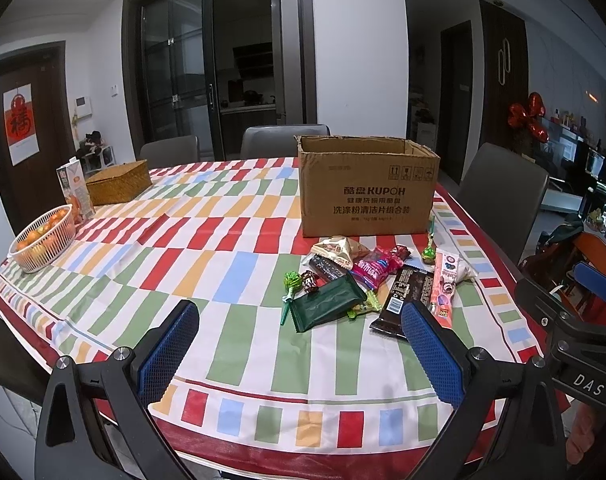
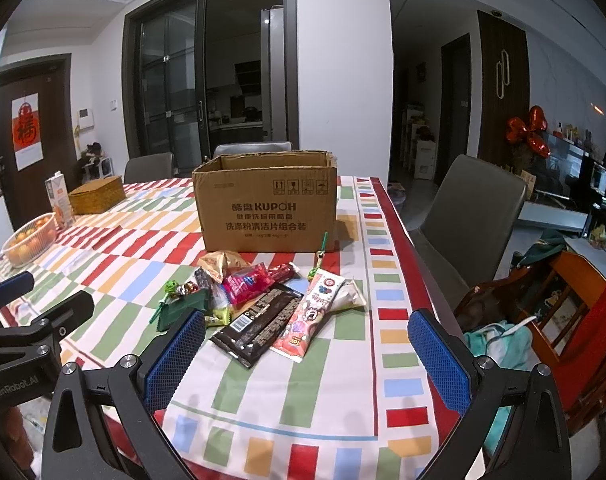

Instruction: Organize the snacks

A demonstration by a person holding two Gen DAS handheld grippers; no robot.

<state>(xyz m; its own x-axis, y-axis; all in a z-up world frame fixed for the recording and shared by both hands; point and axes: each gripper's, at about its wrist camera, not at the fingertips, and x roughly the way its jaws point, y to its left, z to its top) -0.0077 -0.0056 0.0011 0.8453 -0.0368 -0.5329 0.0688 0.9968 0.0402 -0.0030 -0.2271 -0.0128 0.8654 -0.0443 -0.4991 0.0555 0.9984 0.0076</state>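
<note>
Left gripper and right gripper nearest, jaws spread wide, grasping nothing, above striped tablecloth. Snack pile beyond, just near of open cardboard box.

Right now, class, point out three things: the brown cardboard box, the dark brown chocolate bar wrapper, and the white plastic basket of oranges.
Brown cardboard box [image 2: 269, 210]: right wrist view, printed front face.
Dark brown chocolate bar wrapper [image 2: 259, 326]: right wrist view, wrapper's middle.
White plastic basket of oranges [image 1: 57, 246]: left wrist view, slatted side wall.
</note>
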